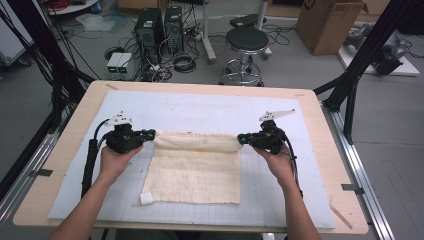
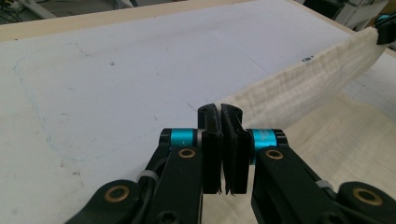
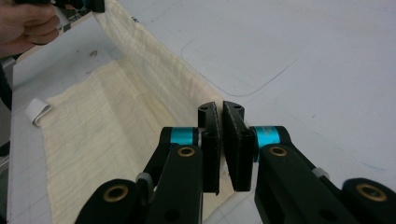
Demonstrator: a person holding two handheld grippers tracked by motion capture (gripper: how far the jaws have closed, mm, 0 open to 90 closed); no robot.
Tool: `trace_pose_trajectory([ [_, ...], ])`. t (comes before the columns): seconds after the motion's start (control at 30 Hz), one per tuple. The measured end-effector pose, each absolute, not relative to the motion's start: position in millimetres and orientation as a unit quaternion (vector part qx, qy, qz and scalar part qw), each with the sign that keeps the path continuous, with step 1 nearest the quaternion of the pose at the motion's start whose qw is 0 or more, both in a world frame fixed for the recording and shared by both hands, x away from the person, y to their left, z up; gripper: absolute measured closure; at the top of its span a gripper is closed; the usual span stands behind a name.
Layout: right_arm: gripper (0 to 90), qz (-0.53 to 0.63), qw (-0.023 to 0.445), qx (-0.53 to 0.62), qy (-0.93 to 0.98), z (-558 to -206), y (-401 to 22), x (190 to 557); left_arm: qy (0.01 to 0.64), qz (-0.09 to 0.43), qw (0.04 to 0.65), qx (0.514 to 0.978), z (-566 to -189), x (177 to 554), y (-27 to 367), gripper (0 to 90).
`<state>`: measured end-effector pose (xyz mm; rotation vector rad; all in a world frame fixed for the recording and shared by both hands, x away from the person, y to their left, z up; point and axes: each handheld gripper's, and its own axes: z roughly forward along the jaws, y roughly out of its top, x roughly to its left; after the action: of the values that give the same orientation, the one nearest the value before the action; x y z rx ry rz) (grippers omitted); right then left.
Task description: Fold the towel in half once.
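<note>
On the white gridded mat [image 1: 200,112] lies a cream woven cloth [image 1: 195,172]. Left gripper [image 1: 148,134] and right gripper [image 1: 241,138] each pinch a far corner of it, jaws pressed together, far edge raised off the mat.

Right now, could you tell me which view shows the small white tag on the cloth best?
The high view: the white tag sits at the near left corner of the cream cloth, with the whole cloth visible around it. The right gripper view shows the tag larger, as a curled loop at the cloth's corner. The left gripper view gives the cloth's lifted edge.
</note>
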<state>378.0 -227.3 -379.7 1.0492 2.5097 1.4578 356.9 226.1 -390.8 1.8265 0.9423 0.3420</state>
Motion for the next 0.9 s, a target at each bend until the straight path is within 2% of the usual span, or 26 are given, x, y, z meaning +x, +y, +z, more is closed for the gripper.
trace_pose_trajectory([
  [0.9,85.7,0.496,0.015,0.318,0.808,-385,-229,353,0.376,0.121,0.518,0.759,-403,329,237,86.5],
])
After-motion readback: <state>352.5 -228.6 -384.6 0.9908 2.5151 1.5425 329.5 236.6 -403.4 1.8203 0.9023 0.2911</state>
